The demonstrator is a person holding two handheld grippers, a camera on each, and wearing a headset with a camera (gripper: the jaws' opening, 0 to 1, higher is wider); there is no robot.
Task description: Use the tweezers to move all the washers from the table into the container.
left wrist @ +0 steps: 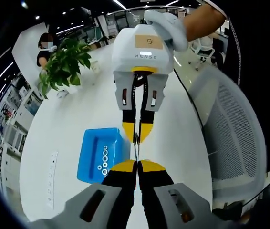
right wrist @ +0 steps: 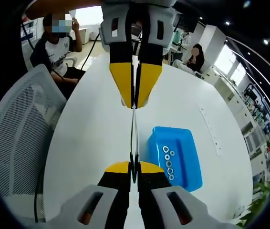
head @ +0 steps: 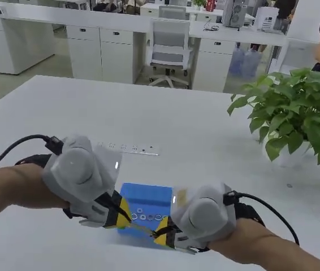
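Washers in blue container

One word reads clearly: "XENSE", in grey letters on the white body of the right gripper, seen in the left gripper view, behind its jaws. Just beyond the word, farther from the jaws, sits a tan sticker with a short dark mark too small to read.

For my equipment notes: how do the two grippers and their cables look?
Both the left gripper and the right gripper have rounded light-grey housings, black jaws with yellow tips, and a black cable at the rear. The right housing carries a tan label. No sleeves reach the forearms.
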